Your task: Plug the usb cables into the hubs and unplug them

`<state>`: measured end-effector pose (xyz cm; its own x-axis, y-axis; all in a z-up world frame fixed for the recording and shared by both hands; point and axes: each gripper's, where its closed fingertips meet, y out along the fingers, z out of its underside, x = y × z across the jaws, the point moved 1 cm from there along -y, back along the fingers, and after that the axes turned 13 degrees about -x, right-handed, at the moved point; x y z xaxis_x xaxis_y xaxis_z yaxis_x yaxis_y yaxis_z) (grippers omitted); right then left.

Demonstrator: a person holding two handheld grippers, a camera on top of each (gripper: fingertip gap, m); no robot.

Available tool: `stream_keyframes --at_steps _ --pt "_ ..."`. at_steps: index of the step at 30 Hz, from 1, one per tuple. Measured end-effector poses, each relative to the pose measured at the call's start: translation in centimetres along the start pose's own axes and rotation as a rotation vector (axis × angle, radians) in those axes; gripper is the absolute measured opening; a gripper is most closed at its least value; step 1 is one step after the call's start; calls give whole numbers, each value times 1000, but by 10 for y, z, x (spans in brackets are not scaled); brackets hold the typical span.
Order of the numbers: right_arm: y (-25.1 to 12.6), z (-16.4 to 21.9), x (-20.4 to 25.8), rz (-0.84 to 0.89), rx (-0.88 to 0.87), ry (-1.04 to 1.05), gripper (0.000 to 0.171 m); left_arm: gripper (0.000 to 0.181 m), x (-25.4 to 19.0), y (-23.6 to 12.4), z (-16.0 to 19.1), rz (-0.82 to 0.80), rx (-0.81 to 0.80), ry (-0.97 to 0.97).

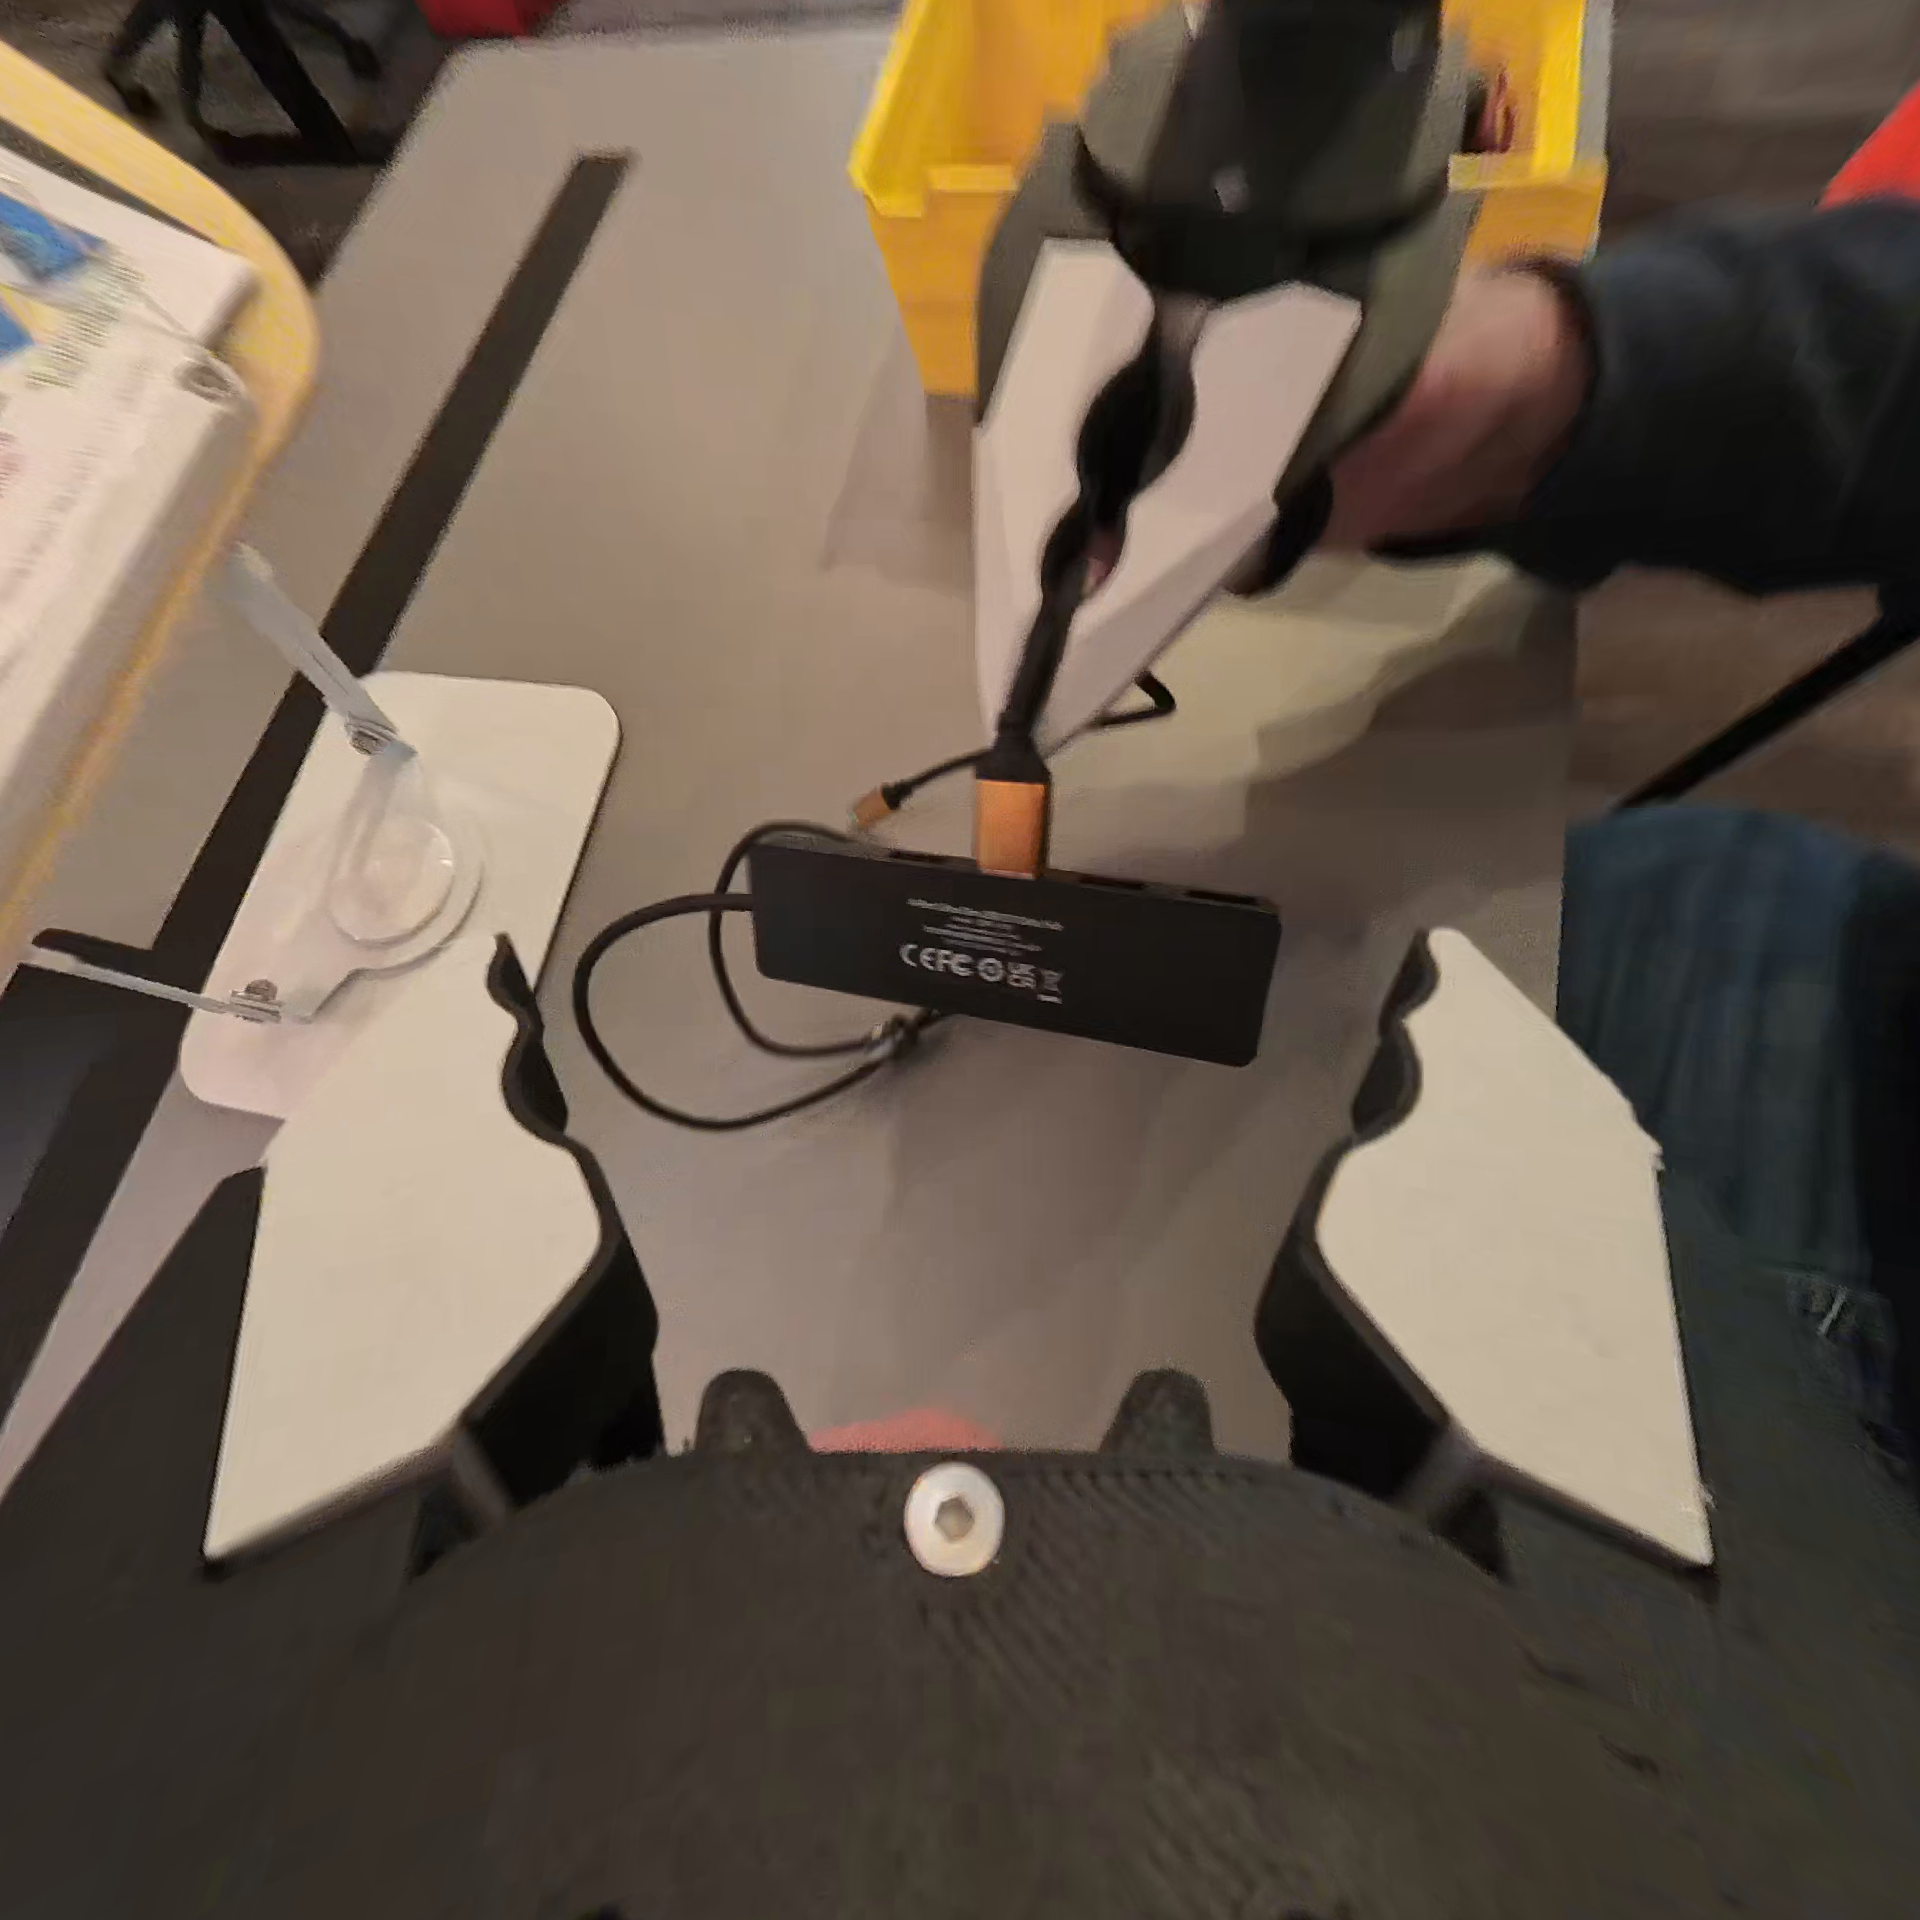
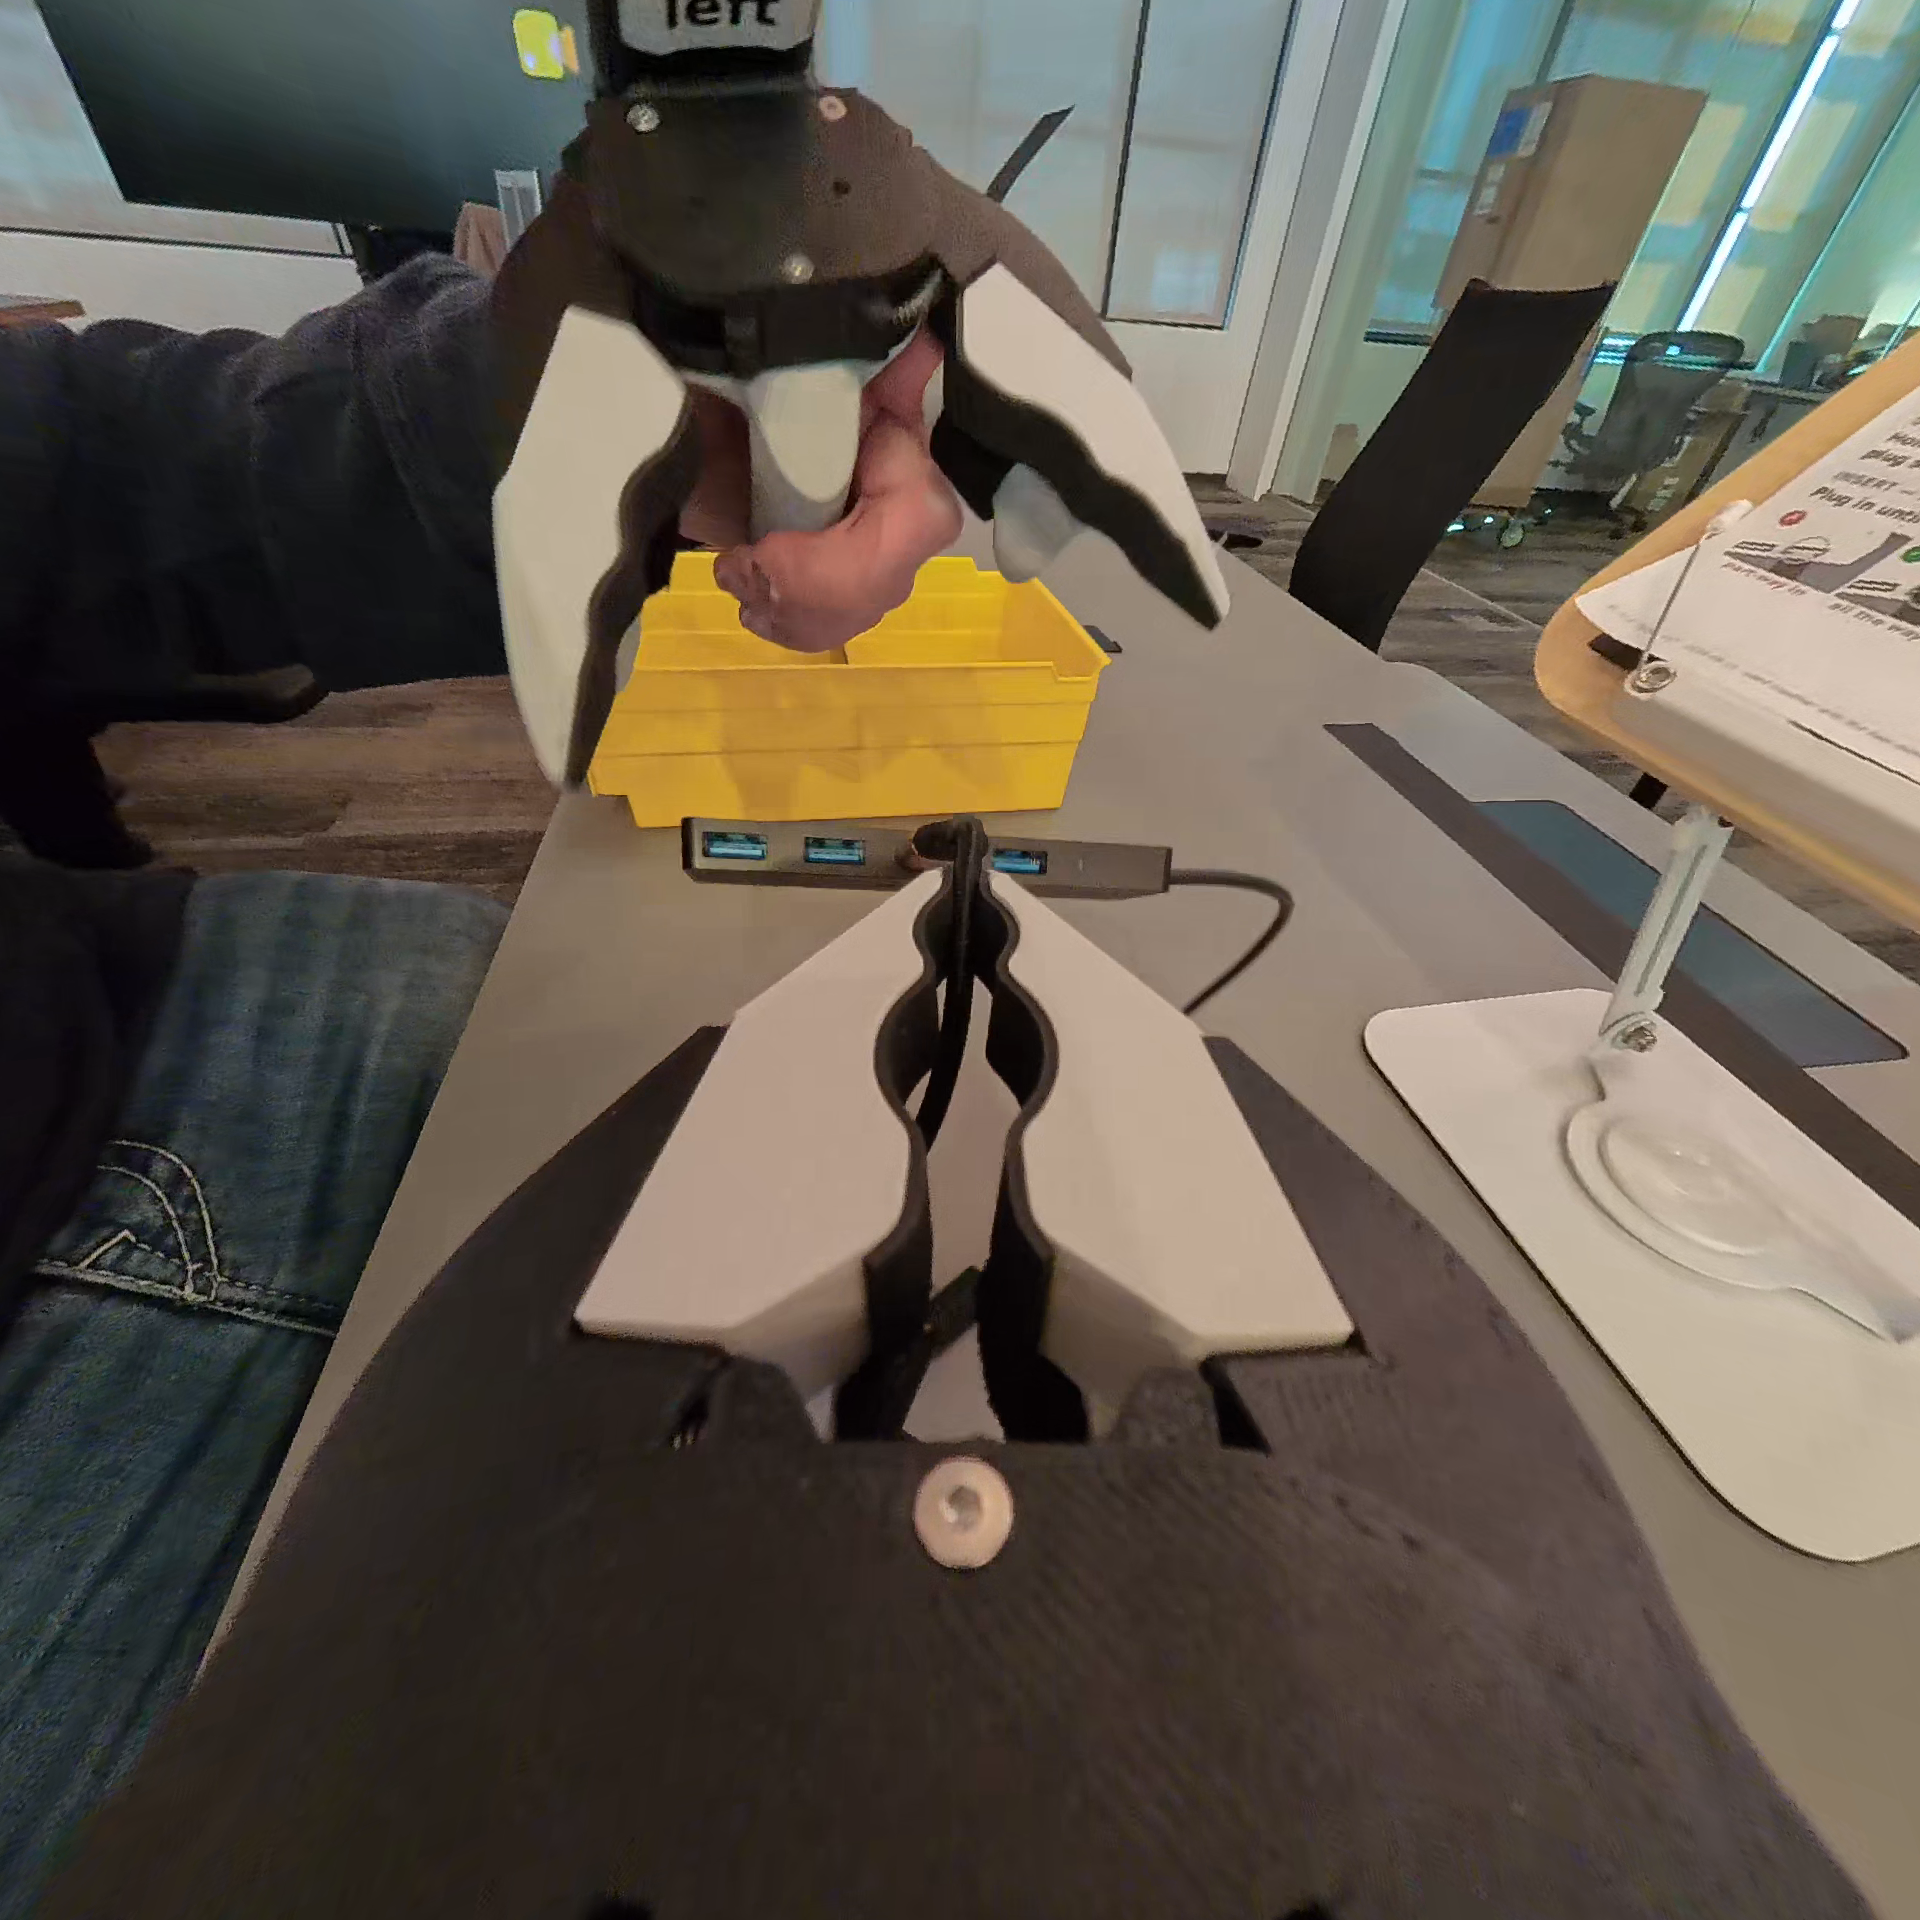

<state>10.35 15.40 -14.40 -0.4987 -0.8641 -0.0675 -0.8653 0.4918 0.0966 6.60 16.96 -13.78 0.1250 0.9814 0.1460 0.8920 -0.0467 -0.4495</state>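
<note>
The black hub lies flat on the worktop, light and likely to slide. The right claw pinches the limp cable just behind its stiff orange plug, seated in the hub. The left claw hangs released, near the hub; better to grip the plug.

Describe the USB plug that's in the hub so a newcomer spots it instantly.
Start at the yellow bin on the grey table; just in front of it lies the black USB hub. The orange-sleeved USB plug stands in one of its ports, its black cable pinched by the right gripper. A second orange plug lies loose on the table.
</note>
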Motion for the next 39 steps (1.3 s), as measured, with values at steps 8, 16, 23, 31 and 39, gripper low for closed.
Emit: stream_keyframes --at_steps 8,16,23,31,39 --pt "8 3 23 -102 47 -53 0 146 -26 23 19 164 116 98" --pt "11 2 30 -118 42 -84 0 146 -37 31 48 257 253 59" --pt "11 6 29 -91 51 -130 0 145 -38 34 51 280 233 17" --pt "10 14 22 -63 70 -97 13 143 -26 32 61 215 331 141" --pt "8 19 26 -56 102 -171 33 143 -19 31 73 145 463 269"
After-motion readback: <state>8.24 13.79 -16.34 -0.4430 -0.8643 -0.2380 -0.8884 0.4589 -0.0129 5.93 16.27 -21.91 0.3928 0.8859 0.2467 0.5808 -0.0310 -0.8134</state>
